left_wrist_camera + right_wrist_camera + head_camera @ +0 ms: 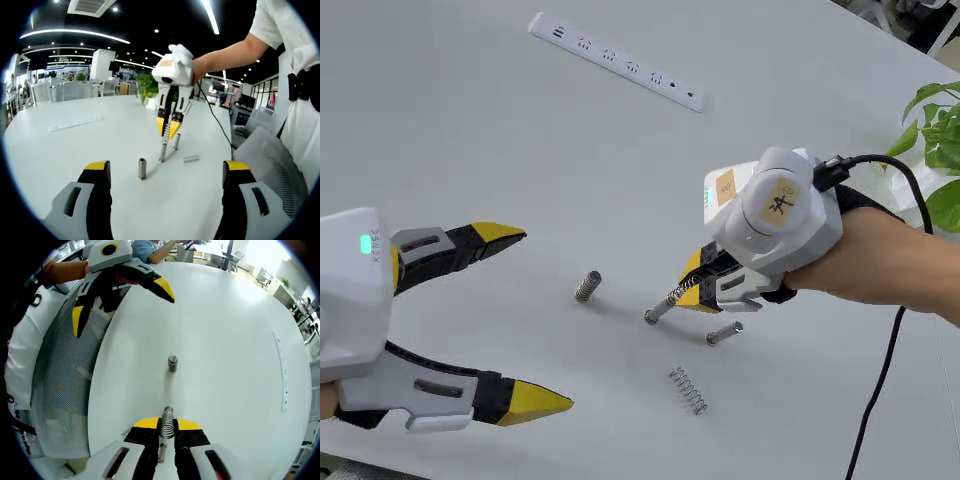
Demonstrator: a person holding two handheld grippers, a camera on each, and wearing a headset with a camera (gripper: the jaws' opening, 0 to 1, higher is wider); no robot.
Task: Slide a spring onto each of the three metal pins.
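The left gripper (542, 320) is nearest, above the white table (470, 130), left of the upright pin (172, 359). Its fingers are wide apart with nothing between them. The loose spring (688, 390) lies flat, nearer than the upright pin and to its right, touching nothing. The bare pin (724, 332) lies flat, further right of the upright pin, just beyond the loose spring. The right gripper (690, 282), right of the upright pin, has its fingers clamped on the held pin (658, 312). That pin is tilted and carries the fitted spring (675, 293); its lower end is at the table near the upright pin. The upright pin stands with the seated spring (586, 289) around it. The power strip (616, 60) lies well beyond the upright pin, and the plant (935, 130) far to its right.
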